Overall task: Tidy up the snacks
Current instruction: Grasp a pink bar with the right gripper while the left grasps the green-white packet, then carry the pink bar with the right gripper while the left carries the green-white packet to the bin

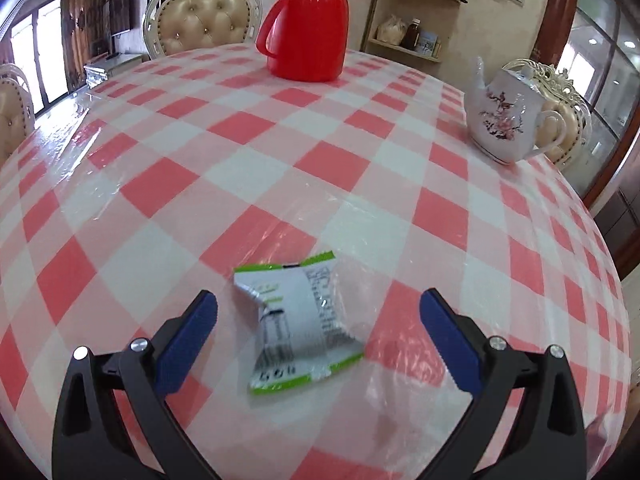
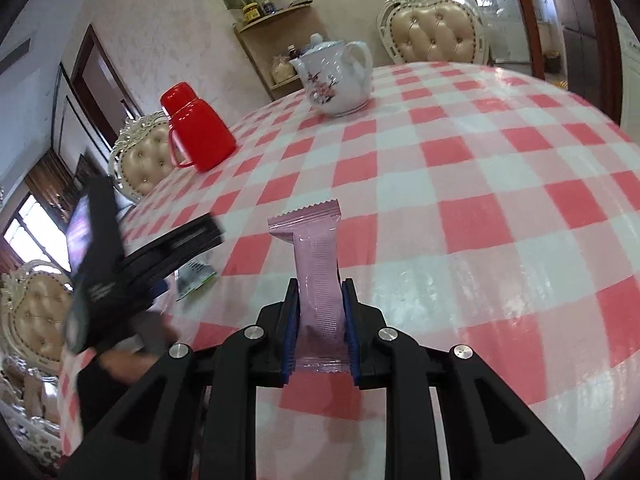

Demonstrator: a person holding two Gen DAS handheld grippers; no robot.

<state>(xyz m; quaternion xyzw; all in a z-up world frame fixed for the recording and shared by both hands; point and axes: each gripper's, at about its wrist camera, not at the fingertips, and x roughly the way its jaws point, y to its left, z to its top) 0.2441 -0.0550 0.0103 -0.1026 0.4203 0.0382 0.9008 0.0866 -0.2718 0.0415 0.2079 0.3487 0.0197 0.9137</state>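
Right tongs: clamped on a pink snack bar, blue pads pressing both long sides near its lower end, so the wrapper stood up clear of the worktop for carrying.
Left tongs: jaws wide apart, straddling a white-and-green snack packet without touching it; that spread looked like a lining-up for a pick.
Green packet: lay flat and slightly crumpled on the worktop, printed back upward, between the left fingers, closer to the left-hand pad in that view; from the right wrist only a corner showed under the other tool.
Worktop: round, covered in pink-and-white check under clear film, largely bare around both snacks, which left room to gather them.
Red thermos: upright at the far edge, well apart from the snacks.
Teapot: white with floral print, upright at the far right, also clear of the work.
Destination: no tray or box visible, so where the snacks belonged could not be told.
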